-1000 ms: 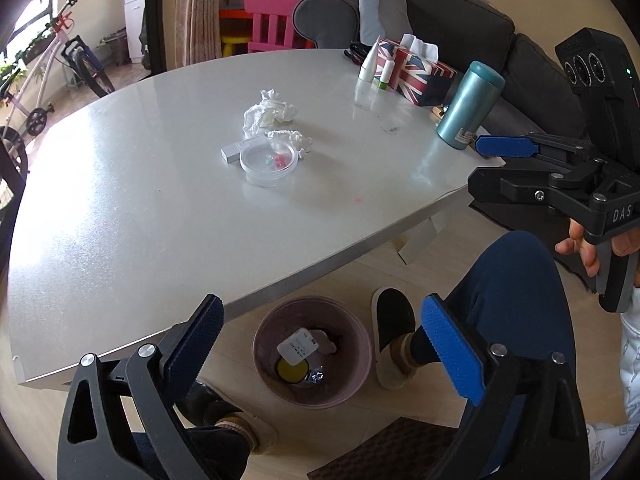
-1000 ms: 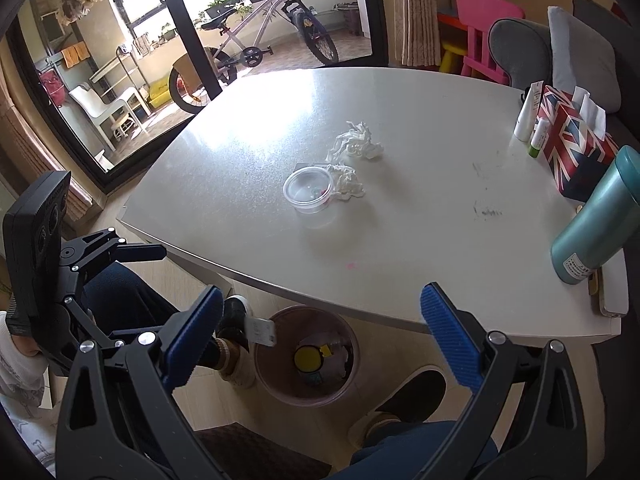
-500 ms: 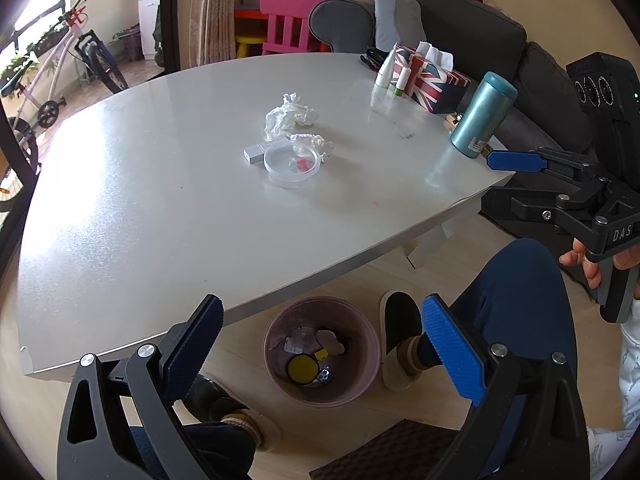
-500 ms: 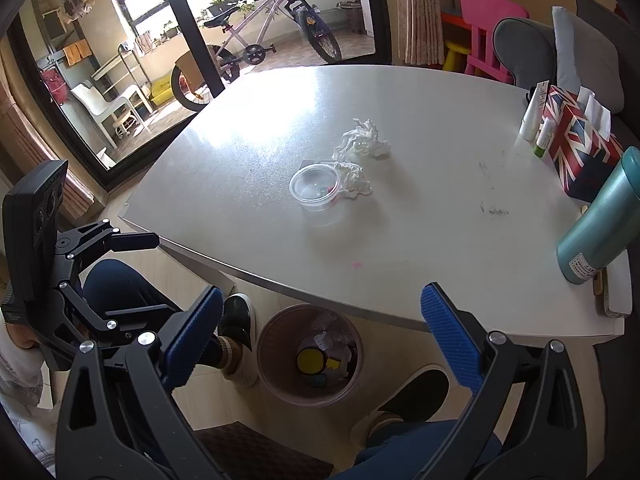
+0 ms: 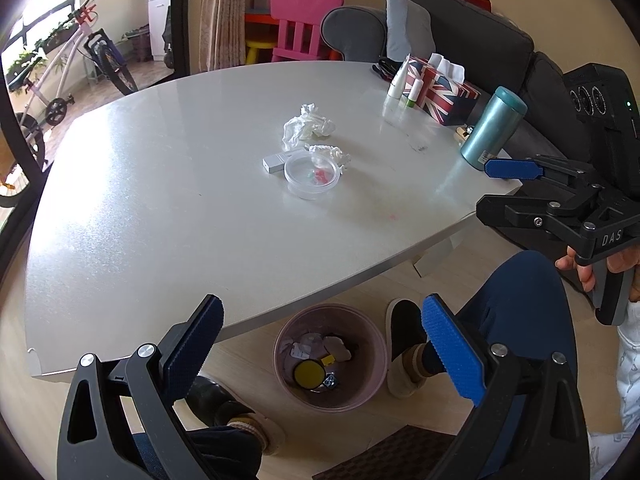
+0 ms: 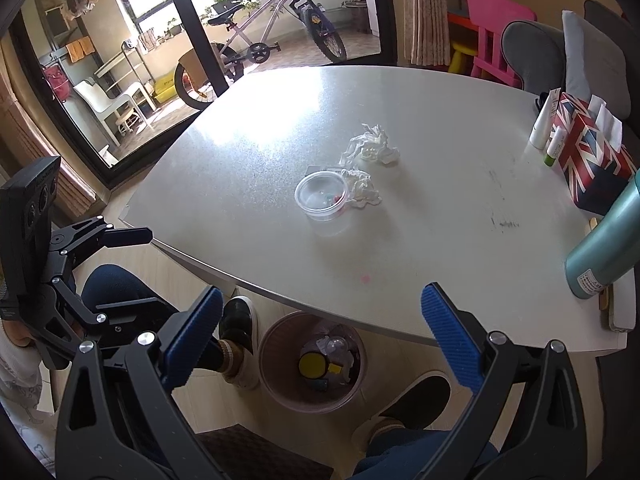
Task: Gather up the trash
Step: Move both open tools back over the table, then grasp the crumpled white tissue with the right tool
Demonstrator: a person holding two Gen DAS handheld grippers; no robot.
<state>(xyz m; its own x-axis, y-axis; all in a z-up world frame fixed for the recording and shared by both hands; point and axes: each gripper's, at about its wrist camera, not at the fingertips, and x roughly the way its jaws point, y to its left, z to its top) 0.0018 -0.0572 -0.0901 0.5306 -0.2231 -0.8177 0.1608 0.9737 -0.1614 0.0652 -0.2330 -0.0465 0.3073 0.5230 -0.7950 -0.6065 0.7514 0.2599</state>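
Observation:
On the grey table [image 5: 160,208] lie a crumpled white tissue [image 5: 307,126], a smaller tissue wad [image 5: 334,155], a clear plastic cup [image 5: 312,173] with red bits inside, and a small white box [image 5: 276,162]. The same cup [image 6: 322,196] and tissue [image 6: 372,146] show in the right wrist view. A pink bin [image 5: 330,356] with trash stands on the floor under the table edge. My left gripper [image 5: 320,348] hangs open above the bin, empty. My right gripper [image 6: 320,334] is open too, empty, near the table's front edge.
A teal flask [image 5: 493,128], a flag-print tissue box [image 5: 442,94] and small bottles [image 5: 400,82] stand at the table's right side. The person's legs and slippers [image 5: 402,348] flank the bin. A sofa, pink chair and bicycle [image 6: 272,36] lie beyond.
A white scrap that was falling at the bin a second ago now lies inside it. Both open grippers have drifted slightly, so the table sits a little further right in the left wrist view.

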